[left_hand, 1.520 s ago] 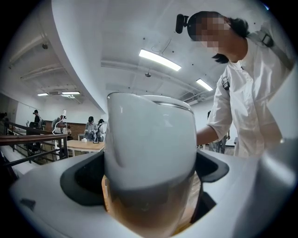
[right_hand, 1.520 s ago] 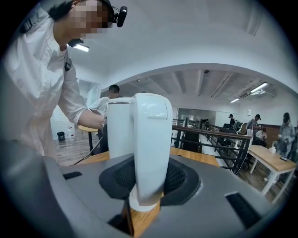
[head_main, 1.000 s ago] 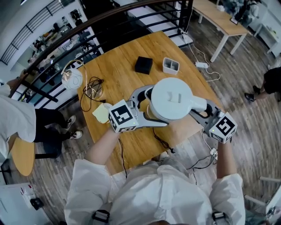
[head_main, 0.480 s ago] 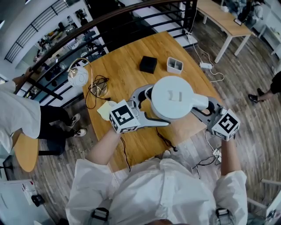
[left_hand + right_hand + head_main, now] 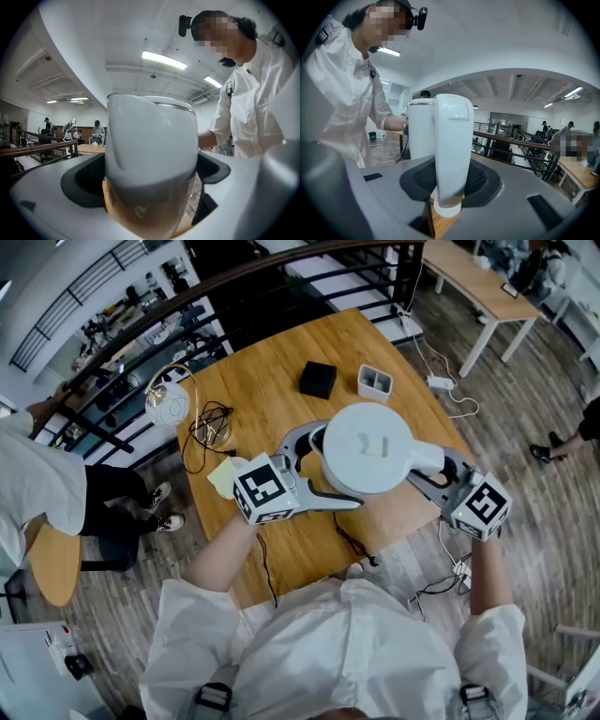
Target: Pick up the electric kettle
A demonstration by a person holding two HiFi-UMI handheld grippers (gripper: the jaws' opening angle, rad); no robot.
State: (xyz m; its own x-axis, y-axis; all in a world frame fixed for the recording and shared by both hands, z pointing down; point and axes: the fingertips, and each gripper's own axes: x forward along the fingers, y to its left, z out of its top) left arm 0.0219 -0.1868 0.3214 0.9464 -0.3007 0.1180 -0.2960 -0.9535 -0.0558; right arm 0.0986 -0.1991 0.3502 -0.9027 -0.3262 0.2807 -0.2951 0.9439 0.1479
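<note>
Over the near edge of the round wooden table (image 5: 272,381), the white, round-bodied plastic electric kettle (image 5: 370,448) sits between my 2 tongs. My left tongs (image 5: 314,472) are spread wide around its body, with the dark pads (image 5: 82,180) pressed on either flank. My right tongs (image 5: 441,474) are drawn narrow onto the kettle's upright white handle (image 5: 452,140), clamping it from both sides. Whether the base is off the wood I cannot say for sure. The head view hides the underside, though in the right gripper view the handle's foot looks to hang a little above the tabletop.

I judge it stiff and hard-shelled, so it will not give under the pads. Its glossy wall is rounded and slippery, so the left grip could slide if I tilt. The lower wall looks like clear glass, and I would not squeeze harder there. It may hold water, which I cannot see, so I count it heavy and apt to slosh. The handle is the 1 proper hold, and the body grip only steadies.
</note>
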